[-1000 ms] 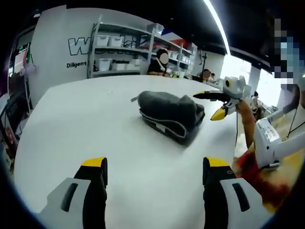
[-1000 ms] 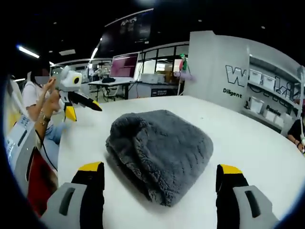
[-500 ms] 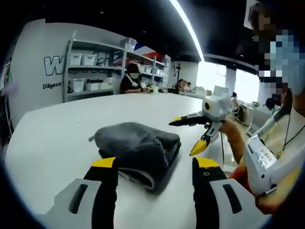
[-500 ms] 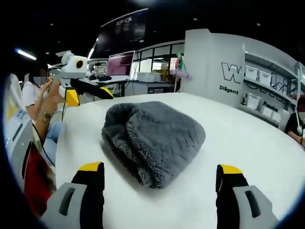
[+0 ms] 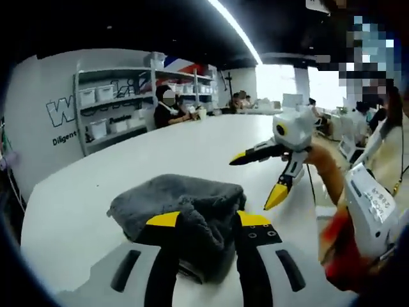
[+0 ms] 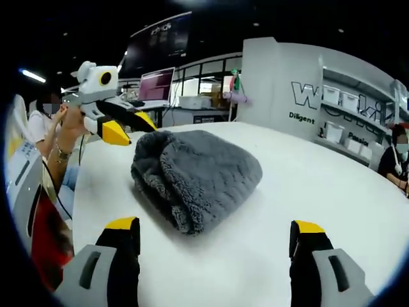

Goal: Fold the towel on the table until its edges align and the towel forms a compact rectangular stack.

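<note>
A grey fluffy towel (image 5: 172, 195) lies folded into a thick bundle on the white table (image 5: 77, 204). My left gripper (image 5: 209, 219) has its jaws drawn in around the towel's near corner, and the pile fills the gap between them. In the right gripper view the towel (image 6: 198, 169) sits in the middle of the table (image 6: 307, 185), and the left gripper (image 6: 130, 126) meets its far-left edge. My right gripper (image 6: 214, 225) stands wide open a short way in front of the towel with nothing in it. In the left gripper view the right gripper (image 5: 258, 176) hovers open to the towel's right.
A person's hand (image 6: 64, 144) holds the left gripper by the table's edge. Shelves with white bins (image 5: 108, 109) stand against the far wall, and people (image 5: 167, 109) sit beyond the table. A desk with a monitor (image 6: 156, 86) lies further back.
My left gripper has moved in onto the towel and its jaws have narrowed around the near corner. The right gripper stays open and has drawn back slightly from the towel.
</note>
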`<state>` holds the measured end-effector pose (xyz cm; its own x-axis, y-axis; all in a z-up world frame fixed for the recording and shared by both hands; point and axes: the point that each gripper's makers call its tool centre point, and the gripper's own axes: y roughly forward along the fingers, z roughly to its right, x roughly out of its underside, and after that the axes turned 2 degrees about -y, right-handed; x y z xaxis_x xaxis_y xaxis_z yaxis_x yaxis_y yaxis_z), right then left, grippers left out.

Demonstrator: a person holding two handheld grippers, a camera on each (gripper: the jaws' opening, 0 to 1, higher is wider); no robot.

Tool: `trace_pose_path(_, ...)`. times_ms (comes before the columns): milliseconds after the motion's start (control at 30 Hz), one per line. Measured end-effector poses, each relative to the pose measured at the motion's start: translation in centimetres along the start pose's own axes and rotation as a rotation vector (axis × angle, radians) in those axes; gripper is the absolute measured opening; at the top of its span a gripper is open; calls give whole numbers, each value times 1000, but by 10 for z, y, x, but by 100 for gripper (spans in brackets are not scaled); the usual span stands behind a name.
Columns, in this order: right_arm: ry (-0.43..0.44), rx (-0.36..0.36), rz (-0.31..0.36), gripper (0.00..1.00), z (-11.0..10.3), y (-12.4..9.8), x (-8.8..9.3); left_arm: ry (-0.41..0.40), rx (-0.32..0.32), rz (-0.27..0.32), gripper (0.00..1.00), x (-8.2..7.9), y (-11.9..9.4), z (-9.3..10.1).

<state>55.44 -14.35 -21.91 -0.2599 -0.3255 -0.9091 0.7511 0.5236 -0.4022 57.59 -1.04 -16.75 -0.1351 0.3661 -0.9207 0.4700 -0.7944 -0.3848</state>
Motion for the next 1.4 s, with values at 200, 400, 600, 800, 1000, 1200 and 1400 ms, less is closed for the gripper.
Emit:
trace_pose_path(200, 9, 12, 1, 99, 4, -3, 3, 9, -71, -11, 21, 3, -1, -12)
trace_pose_path(400, 8, 12, -8, 99, 4, -2, 7, 17, -66, 33, 7, 1, -8, -14)
trace_pose_path(600, 1, 10, -12, 99, 2, 0, 6, 12, -55, 33, 4, 6, -16, -16)
trace_pose_path(800, -11, 10, -22, 99, -1, 1, 4, 67, -36, 34, 4, 14, -28, -17)
trace_pose_path(1000, -28, 10, -46, 99, -5, 4, 5, 104, -3, -61, 4, 41, -32, -18)
trace_pose_path(1200, -28, 6, -51, 99, -6, 3, 5, 141, 28, -114, 4, 56, -26, -15)
trace_pose_path(1400, -36, 1, -68, 98, -9, 3, 8, 168, 26, -138, 4, 66, -16, -20)
